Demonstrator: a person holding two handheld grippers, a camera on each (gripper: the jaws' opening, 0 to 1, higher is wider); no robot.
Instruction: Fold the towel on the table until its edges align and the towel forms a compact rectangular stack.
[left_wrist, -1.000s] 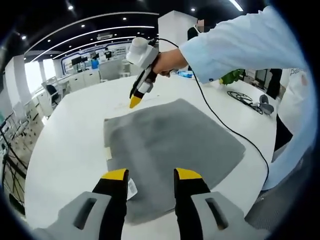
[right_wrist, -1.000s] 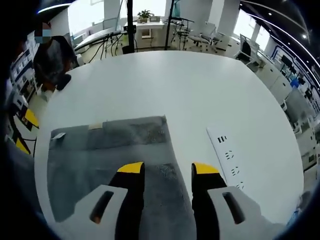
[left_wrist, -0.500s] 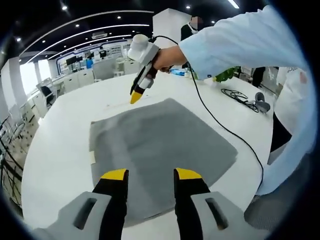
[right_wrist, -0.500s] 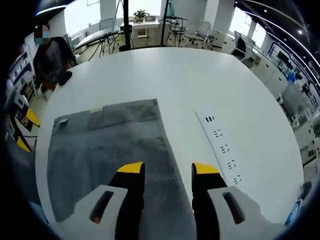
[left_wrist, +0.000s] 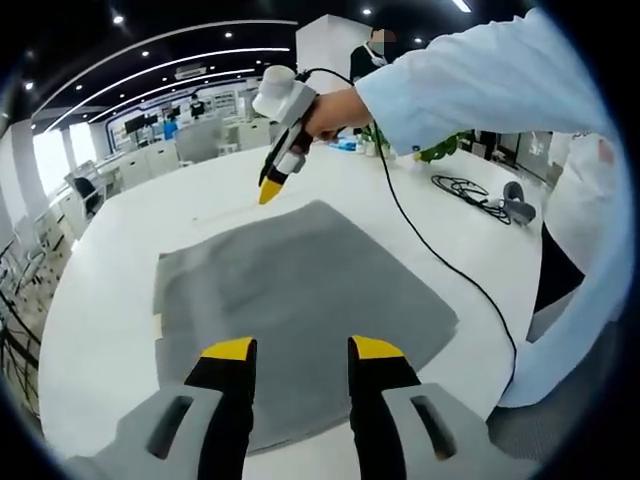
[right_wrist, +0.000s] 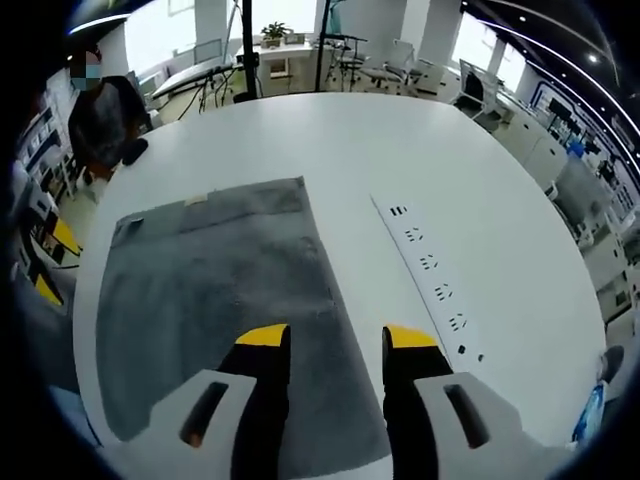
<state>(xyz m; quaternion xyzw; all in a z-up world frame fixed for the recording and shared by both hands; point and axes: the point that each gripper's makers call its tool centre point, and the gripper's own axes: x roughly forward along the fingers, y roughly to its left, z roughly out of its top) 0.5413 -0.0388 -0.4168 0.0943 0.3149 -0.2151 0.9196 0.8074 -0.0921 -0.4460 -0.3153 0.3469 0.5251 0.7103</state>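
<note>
A grey towel (left_wrist: 300, 285) lies spread flat on the white table (left_wrist: 110, 300). My left gripper (left_wrist: 300, 350) hovers over the towel's near edge, open, with nothing between its jaws. Beyond the towel's far edge a hand holds my right gripper (left_wrist: 270, 185), its yellow tips pointing down at the table beside the far corner. In the right gripper view the towel (right_wrist: 210, 300) spreads to the left, and my right gripper (right_wrist: 338, 340) stands open above the towel's right edge, holding nothing. A small tag (right_wrist: 195, 201) sits on the far hem.
A white power strip (right_wrist: 430, 280) lies on the table to the right of the towel. A black cable (left_wrist: 440, 250) trails from the right gripper past the towel's side. Coiled cables (left_wrist: 480, 190) and a person's light-blue sleeve (left_wrist: 500, 80) are at the right.
Both views have shifted: more of the towel and of the power strip shows now, as both grippers have drawn back from the cloth. The towel itself lies as before.
</note>
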